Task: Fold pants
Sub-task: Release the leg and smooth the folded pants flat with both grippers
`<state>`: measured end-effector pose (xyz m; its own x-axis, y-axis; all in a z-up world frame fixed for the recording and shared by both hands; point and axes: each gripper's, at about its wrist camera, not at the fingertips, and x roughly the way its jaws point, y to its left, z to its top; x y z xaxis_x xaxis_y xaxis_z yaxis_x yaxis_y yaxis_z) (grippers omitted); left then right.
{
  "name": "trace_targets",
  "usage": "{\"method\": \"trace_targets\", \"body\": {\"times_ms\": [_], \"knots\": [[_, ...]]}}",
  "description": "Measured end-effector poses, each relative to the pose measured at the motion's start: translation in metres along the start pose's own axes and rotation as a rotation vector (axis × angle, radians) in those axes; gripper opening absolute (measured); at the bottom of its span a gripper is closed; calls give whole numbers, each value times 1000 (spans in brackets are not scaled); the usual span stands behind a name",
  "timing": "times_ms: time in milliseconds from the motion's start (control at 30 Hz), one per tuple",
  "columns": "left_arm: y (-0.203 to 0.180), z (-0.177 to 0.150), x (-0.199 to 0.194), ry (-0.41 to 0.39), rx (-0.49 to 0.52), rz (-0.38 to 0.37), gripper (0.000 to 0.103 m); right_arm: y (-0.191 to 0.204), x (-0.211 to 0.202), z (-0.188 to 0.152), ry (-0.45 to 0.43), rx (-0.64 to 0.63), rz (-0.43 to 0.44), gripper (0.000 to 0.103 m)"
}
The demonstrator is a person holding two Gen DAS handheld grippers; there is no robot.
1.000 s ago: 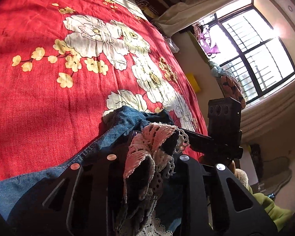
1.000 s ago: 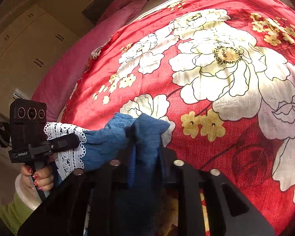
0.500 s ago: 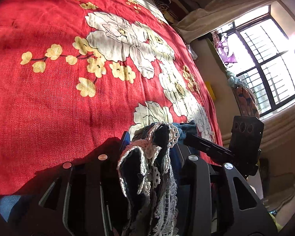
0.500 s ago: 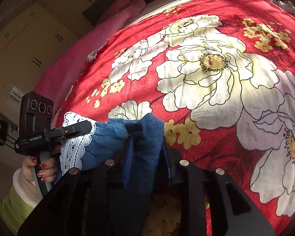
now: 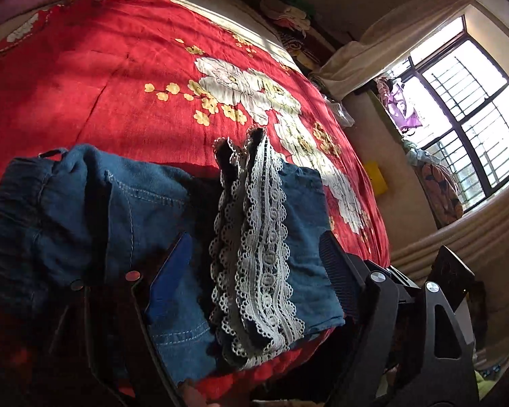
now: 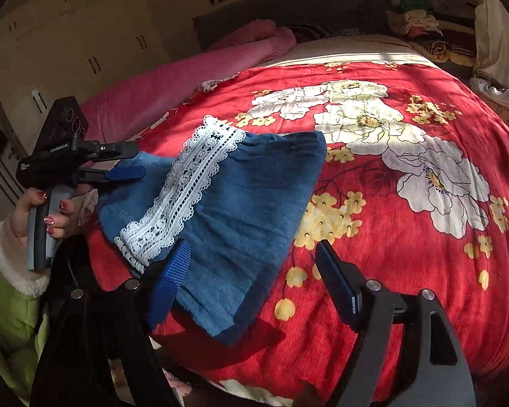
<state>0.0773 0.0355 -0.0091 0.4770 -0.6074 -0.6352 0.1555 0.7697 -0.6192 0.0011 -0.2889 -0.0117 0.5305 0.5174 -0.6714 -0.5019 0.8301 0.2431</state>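
Sunlit red floral quilt (image 6: 407,271) carries the pants (image 6: 227,210), folded into a short blue bundle near its front edge, lace hem (image 5: 254,254) on top. Both grippers have just been opening: the left gripper (image 5: 254,291) and the right gripper (image 6: 251,264) gape wide, holding nothing. The bundle's long axis runs between them, nearer the left.

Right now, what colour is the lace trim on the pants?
White lace trim on blue denim pants; clearest in the right wrist view.
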Motion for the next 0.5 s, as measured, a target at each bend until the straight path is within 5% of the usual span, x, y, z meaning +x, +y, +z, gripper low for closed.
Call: {"method": "trace_targets", "body": {"times_ms": [167,500], "knots": [[-10,-35,0,29,-11,-19,70,29,-2,-24,23,-138,-51,75],[-14,-63,21,98,-50,81,70,54,28,-42,50,-332,-206,73]]}}
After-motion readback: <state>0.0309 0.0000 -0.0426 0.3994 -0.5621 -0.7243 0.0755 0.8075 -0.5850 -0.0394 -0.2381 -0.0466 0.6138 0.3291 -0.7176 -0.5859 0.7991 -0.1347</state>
